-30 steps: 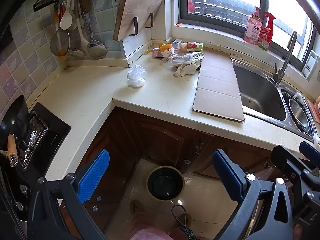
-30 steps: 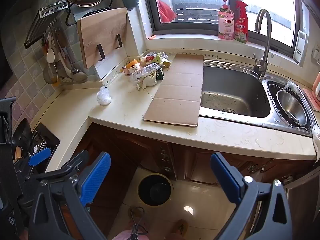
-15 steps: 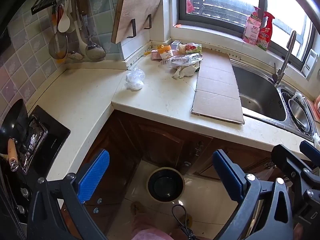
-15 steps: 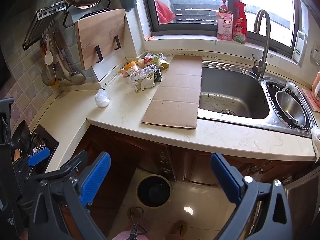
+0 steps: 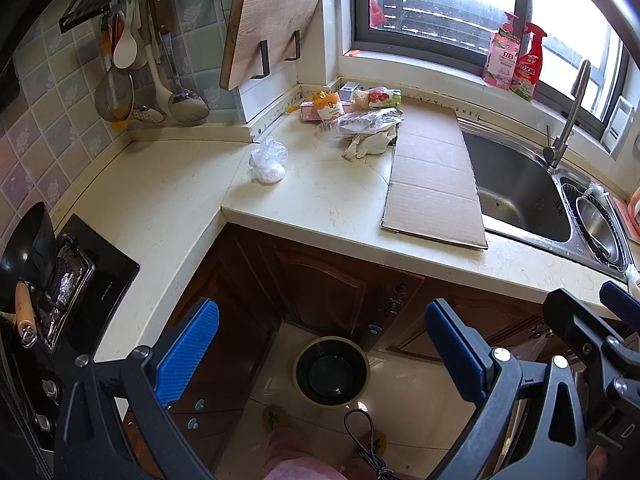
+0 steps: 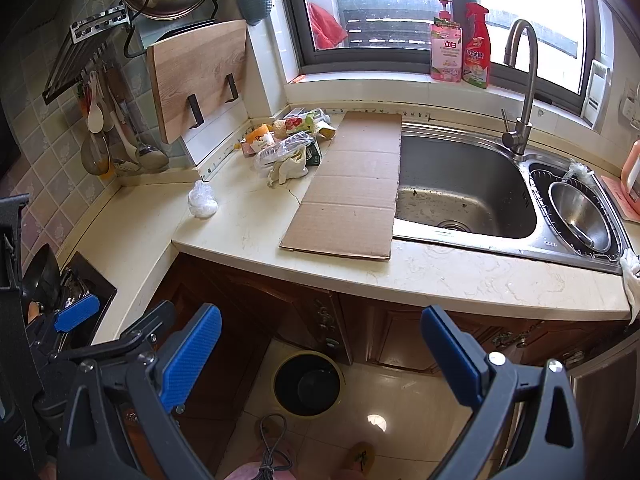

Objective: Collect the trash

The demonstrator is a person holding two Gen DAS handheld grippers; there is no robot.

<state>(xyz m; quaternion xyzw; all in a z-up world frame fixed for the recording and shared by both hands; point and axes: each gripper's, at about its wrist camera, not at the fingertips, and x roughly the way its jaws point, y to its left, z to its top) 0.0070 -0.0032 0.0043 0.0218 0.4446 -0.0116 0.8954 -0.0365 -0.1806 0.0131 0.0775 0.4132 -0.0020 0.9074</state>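
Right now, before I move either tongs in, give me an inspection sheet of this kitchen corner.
Surface: pale stone countertop, L-shaped, mostly bare at the front.
Job's things: crumpled clear plastic bag alone near the inner corner; pile of wrappers and packets at the back by the wall; flat cardboard sheet beside the sink, its edge over the basin rim; bin on the floor below.
Clutter: steel bowl in the small basin.
Grippers: left tongs open, empty; right tongs open, empty; both out over the floor, short of the counter.
Cables: black cord hanging near the floor.
Surroundings: chopping board, hanging utensils, two bottles on the sill, stove with wok at left.
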